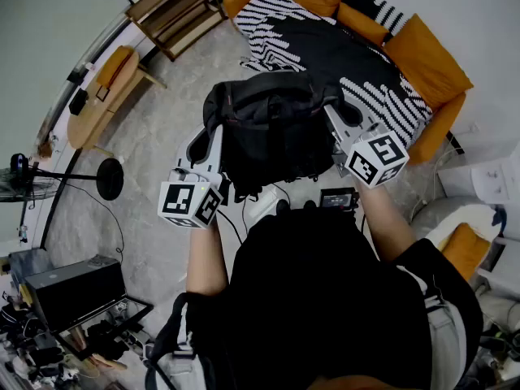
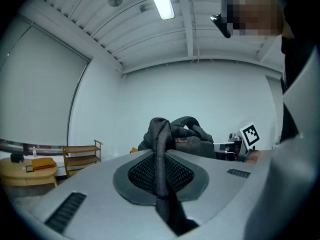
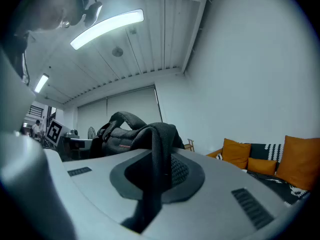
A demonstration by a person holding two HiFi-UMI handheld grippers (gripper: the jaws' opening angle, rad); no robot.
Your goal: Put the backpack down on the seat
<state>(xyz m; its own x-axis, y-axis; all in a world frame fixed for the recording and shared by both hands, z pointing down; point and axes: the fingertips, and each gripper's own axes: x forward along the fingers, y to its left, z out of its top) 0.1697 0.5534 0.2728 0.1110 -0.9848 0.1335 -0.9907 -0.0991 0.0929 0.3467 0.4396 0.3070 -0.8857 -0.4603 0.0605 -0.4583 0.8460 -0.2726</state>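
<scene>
Backpack: a black backpack (image 1: 272, 132) hangs in the air right in front of the person, slung between the two tools. It is clear of the floor and not yet on the seat.
Left tongs: the left gripper (image 1: 213, 140) sits at the bag's 8 o'clock, clenched on a woven strap (image 2: 161, 149) that runs up between its jaws.
Right tongs: the right gripper (image 1: 335, 120) is at the bag's 3 o'clock, nipped just as tight on the other strap (image 3: 157, 149).
Why two grips: I'd say one strap on each side keeps the load shared and the bag top-up, so it neither twists nor swings as it travels.
Seat: the sofa (image 1: 349, 63) lies at 1 o'clock from the bag, under a black-and-white cover. Orange cushions (image 1: 426, 59) line its far edges, which leaves the middle free for landing.
Elsewhere: a wooden shelf (image 1: 175, 10) stands at 11 o'clock, well apart from the route.
Stage: carrying, by my reckoning; the set-down has not begun.
Next move: it calls for bringing both hands together toward 1 o'clock, lowering until the base rests on the seat, and only then letting the straps go.
Risk: if one strap were let go early, the bag would likely tip or drop short onto the floor.
</scene>
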